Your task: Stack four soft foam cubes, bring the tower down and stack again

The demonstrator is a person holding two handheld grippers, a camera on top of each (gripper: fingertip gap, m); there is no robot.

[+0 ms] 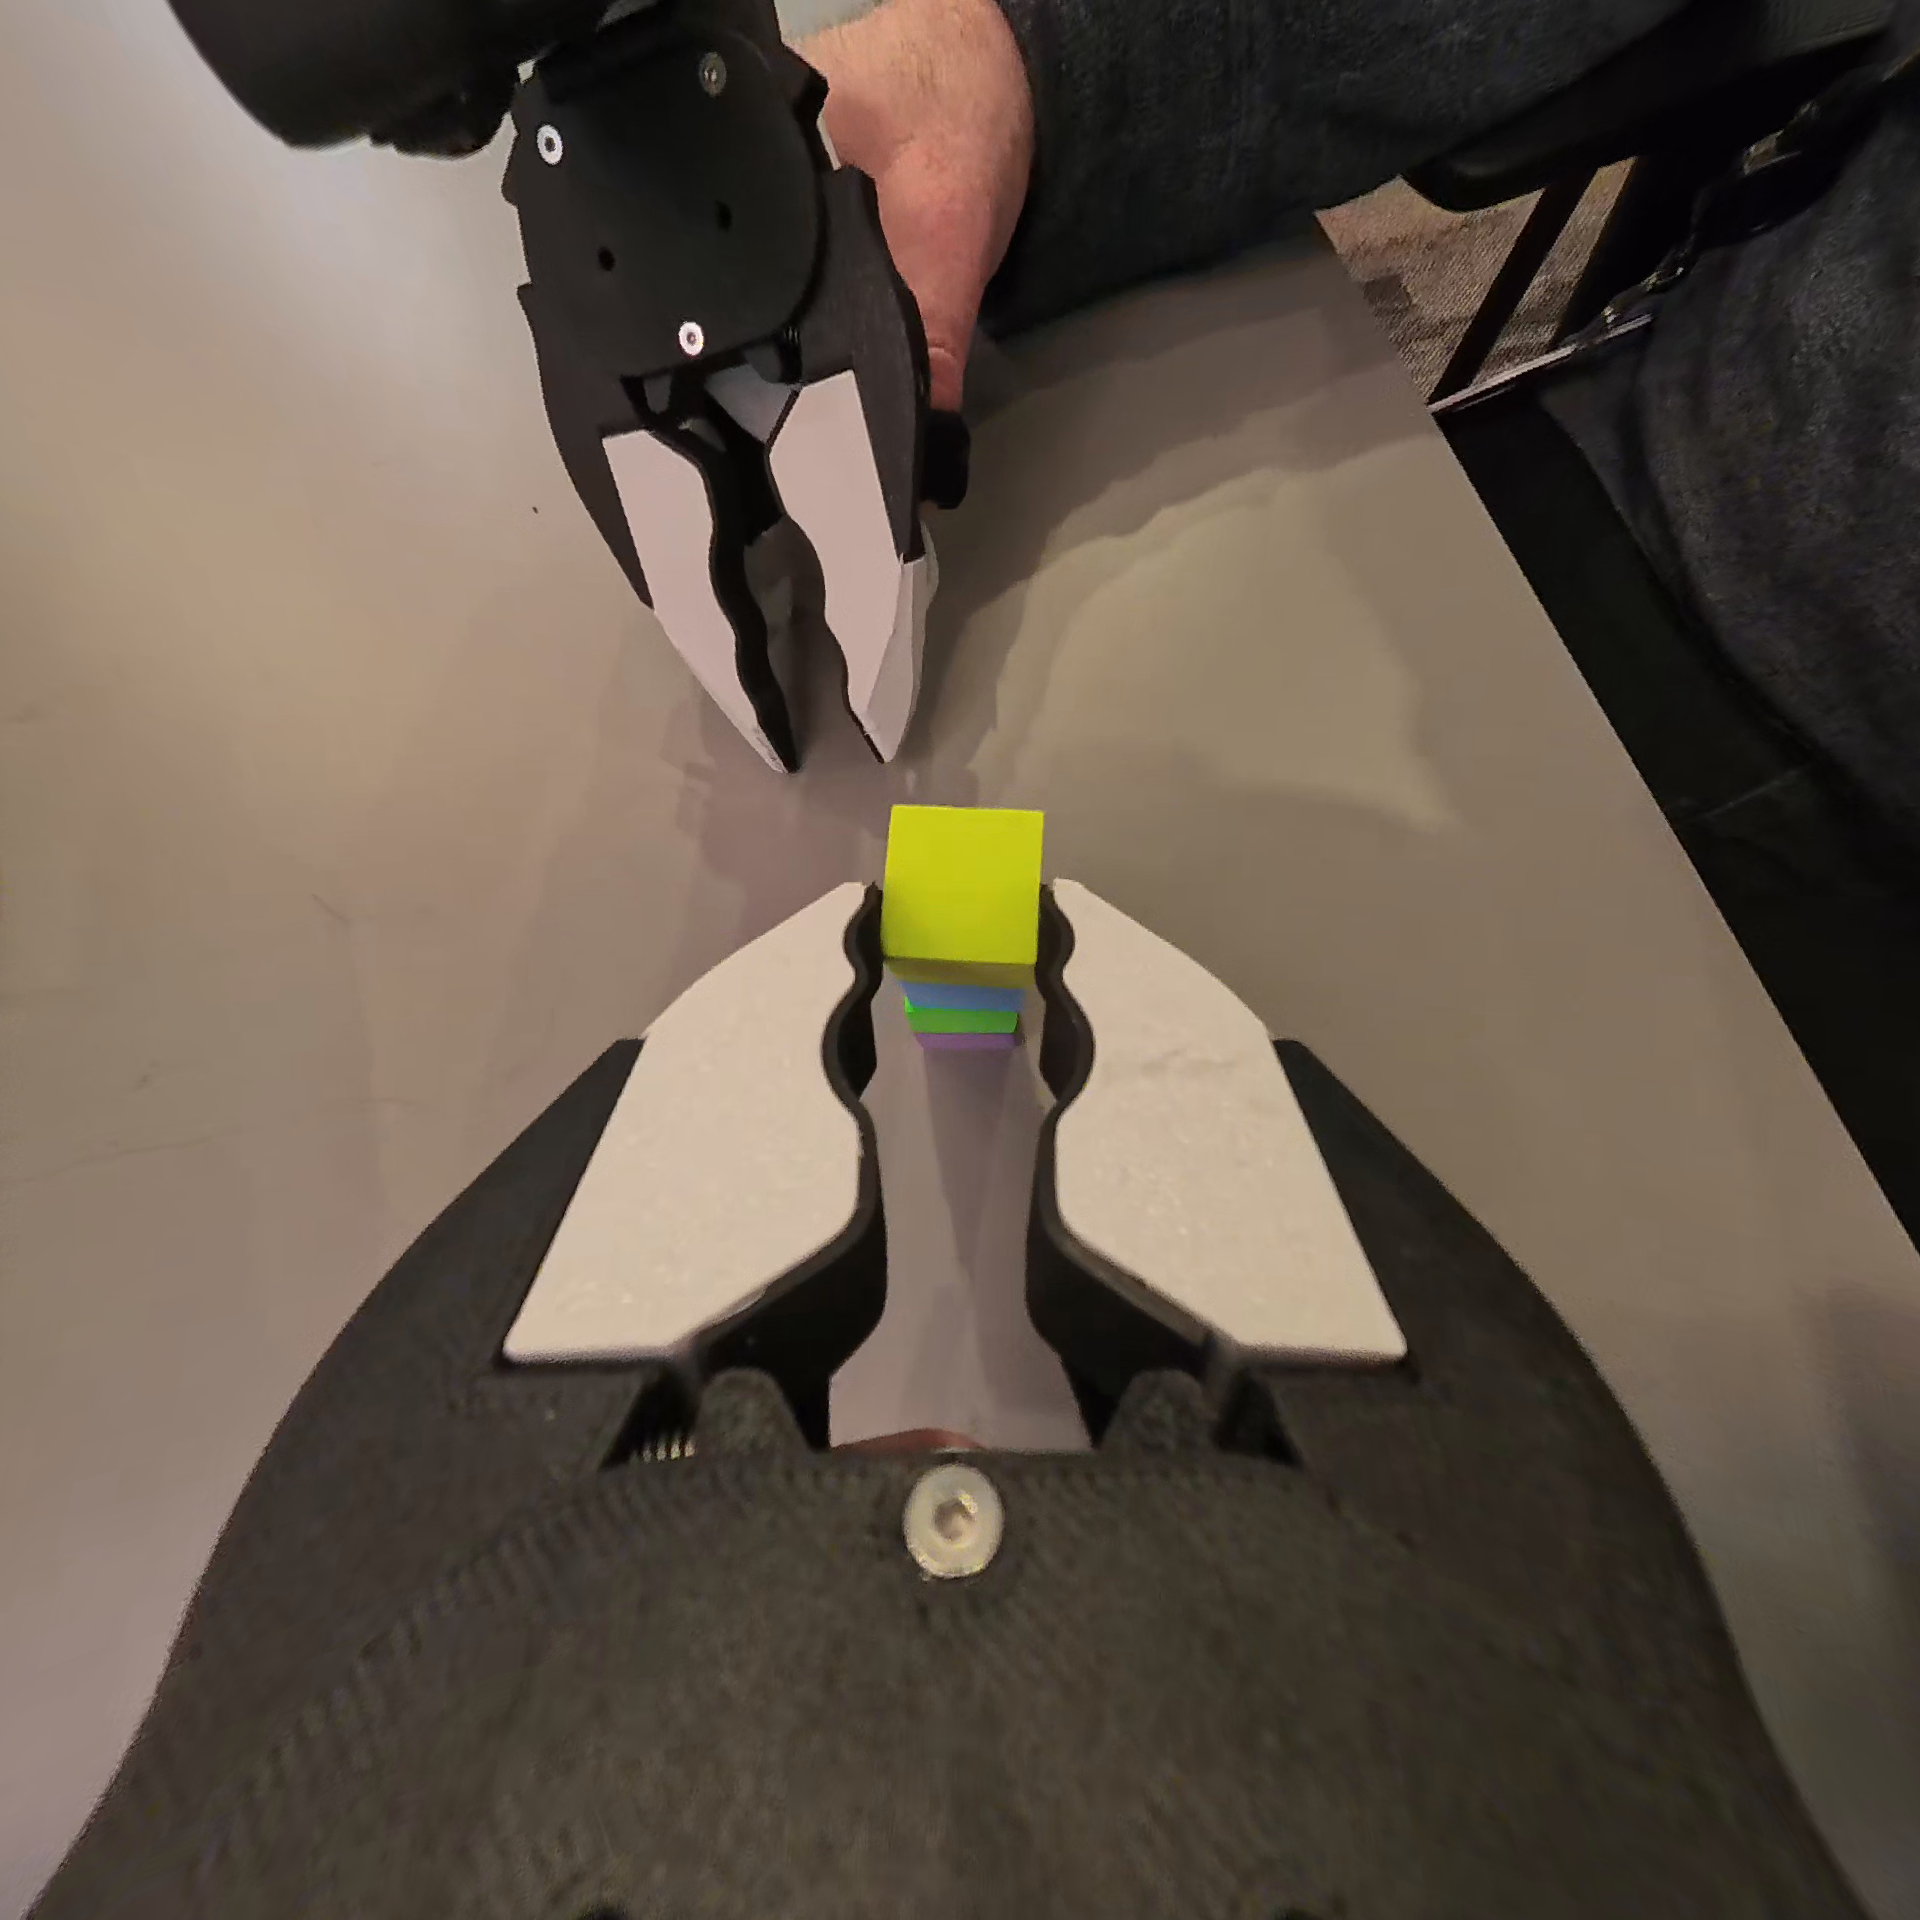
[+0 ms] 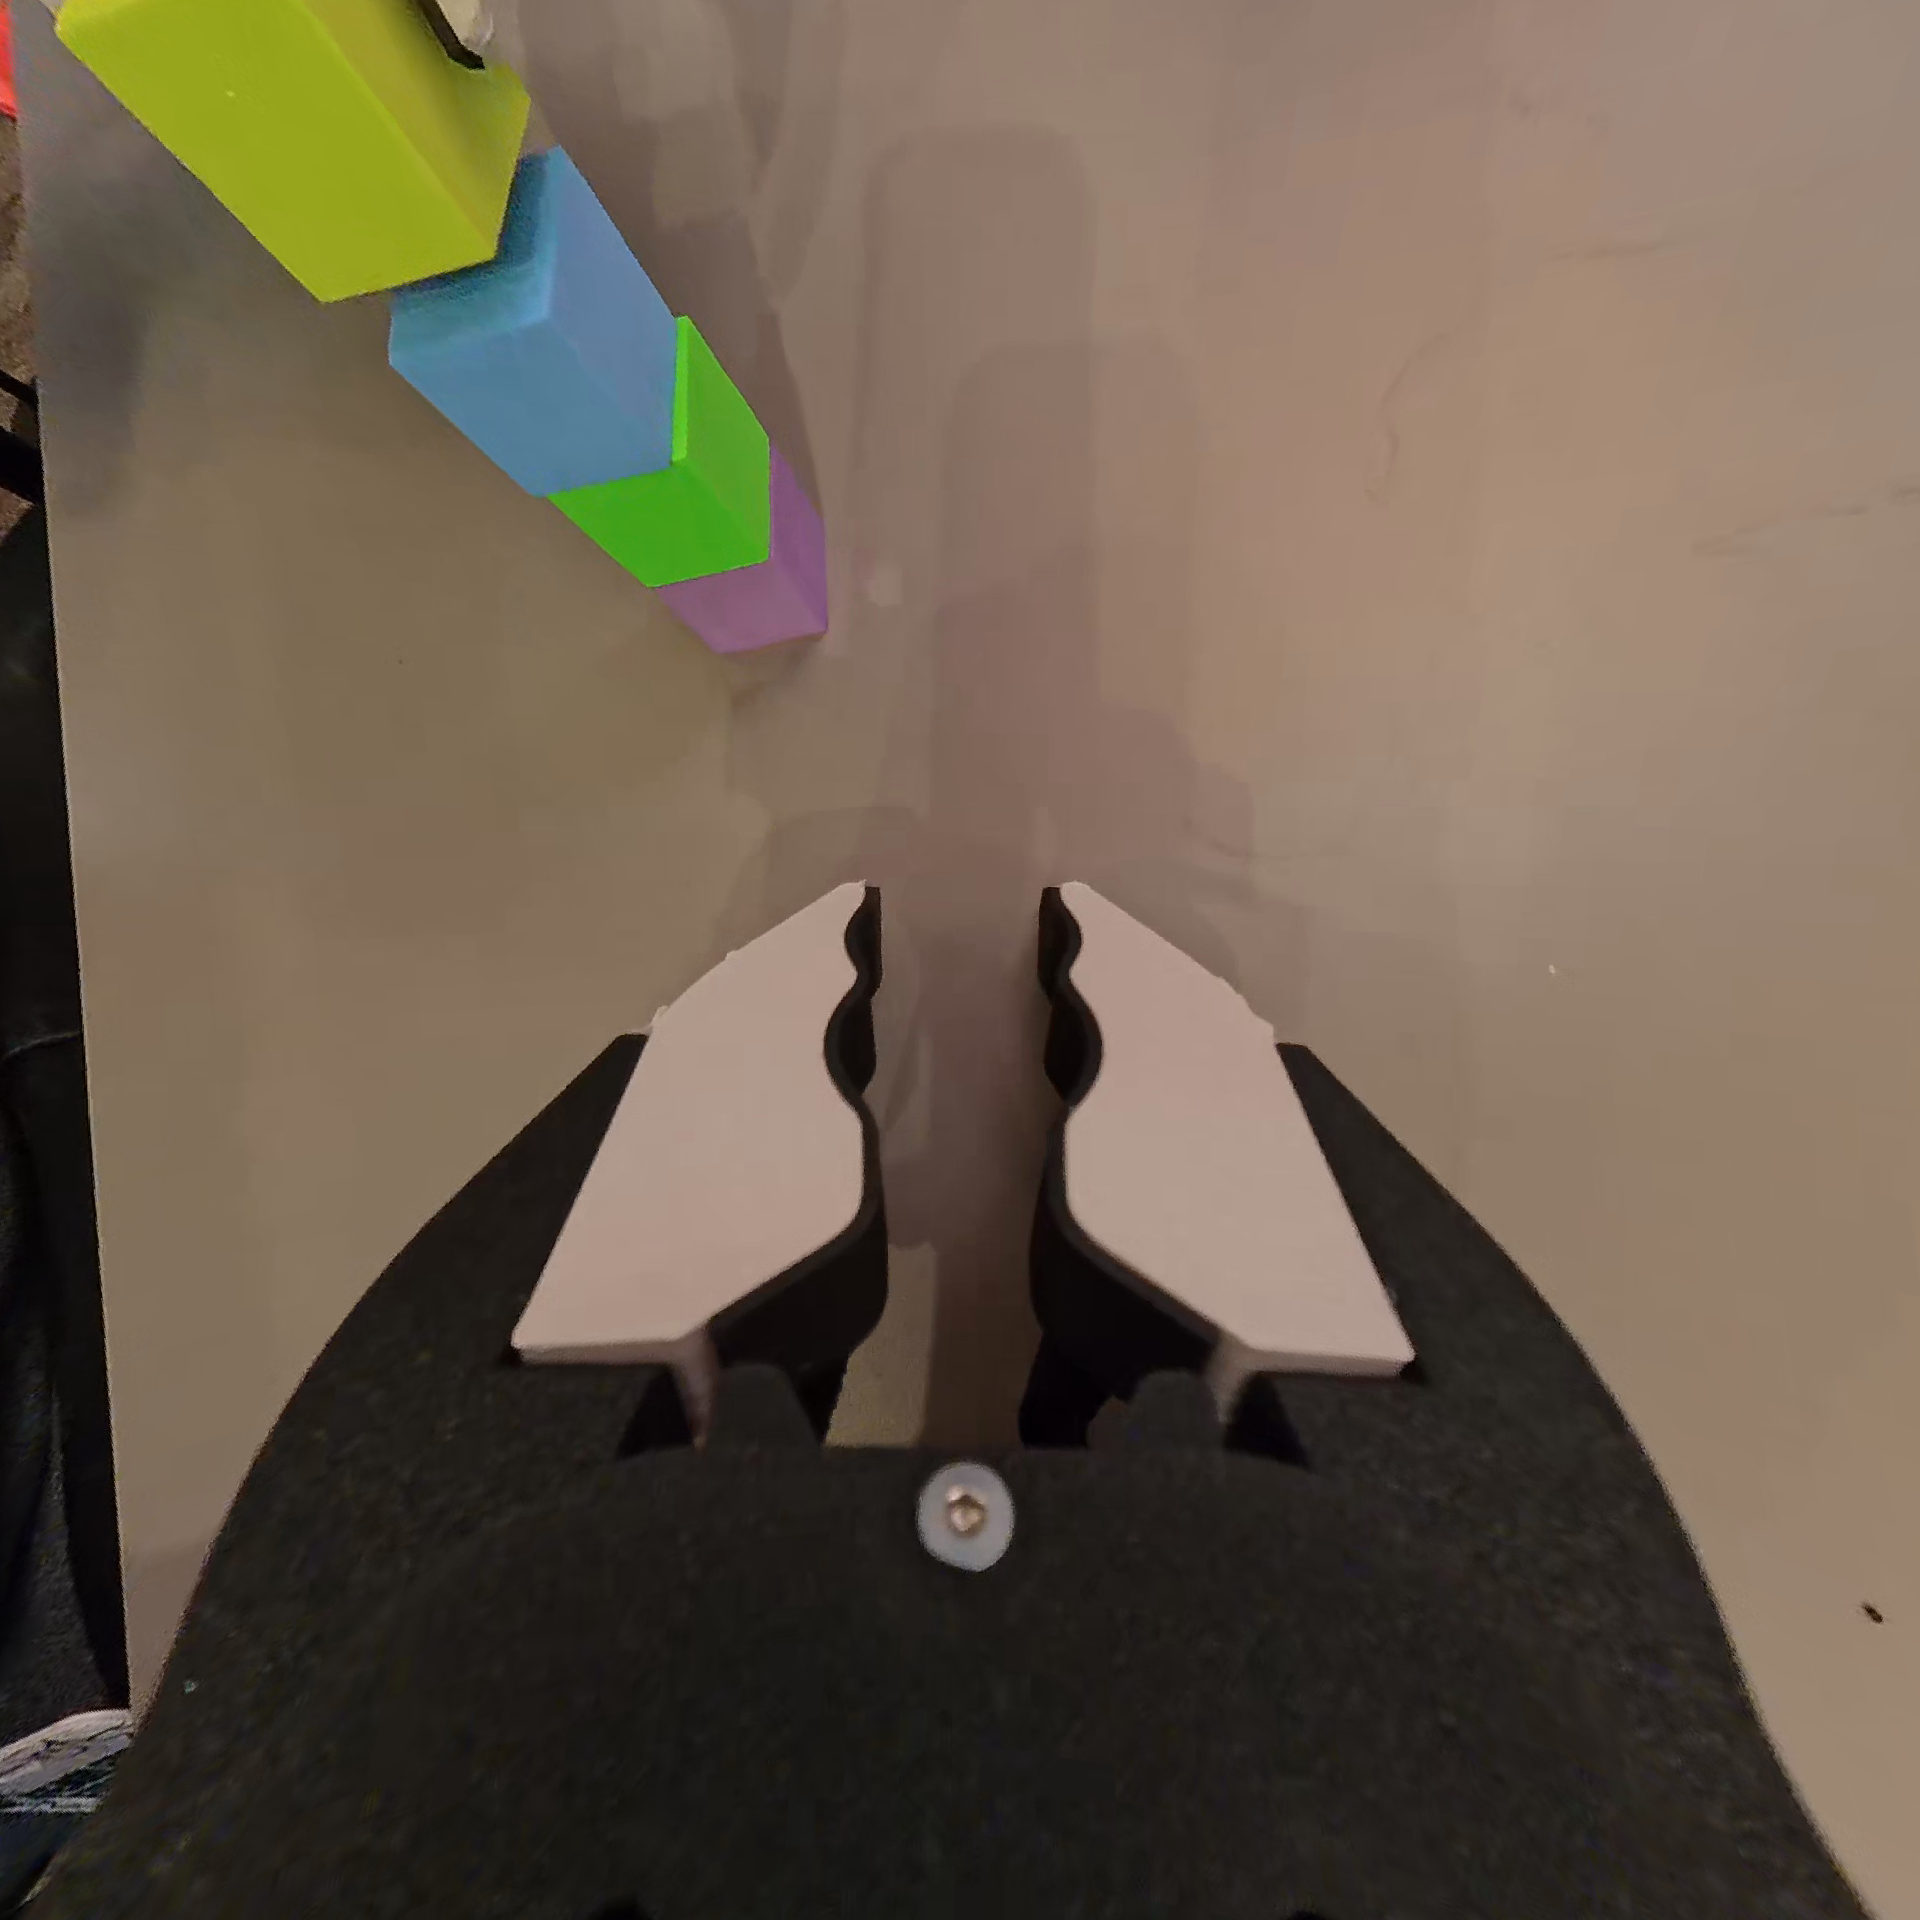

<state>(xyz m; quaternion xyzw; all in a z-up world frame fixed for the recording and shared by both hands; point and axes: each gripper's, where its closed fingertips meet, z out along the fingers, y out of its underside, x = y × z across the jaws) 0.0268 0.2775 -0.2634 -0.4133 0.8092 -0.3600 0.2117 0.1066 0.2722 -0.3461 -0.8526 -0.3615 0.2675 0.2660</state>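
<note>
Left gripper [image 1: 960, 902] clamping yellow cube [image 1: 961, 883] atop 4-cube tower, right gripper [image 2: 960, 902] bare

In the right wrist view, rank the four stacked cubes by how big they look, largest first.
1. Yellow-green cube
2. Blue cube
3. Green cube
4. Purple cube

Higher cubes sit nearer the camera, so true sizes may match.

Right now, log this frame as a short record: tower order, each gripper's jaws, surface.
tower: four cubes, stacked
order, top down: yellow cube; blue cube; green cube; purple cube
left gripper: jaws closed on the yellow cube
right gripper: jaws apart, nothing between them, beside the tower
surface: grey table
</note>
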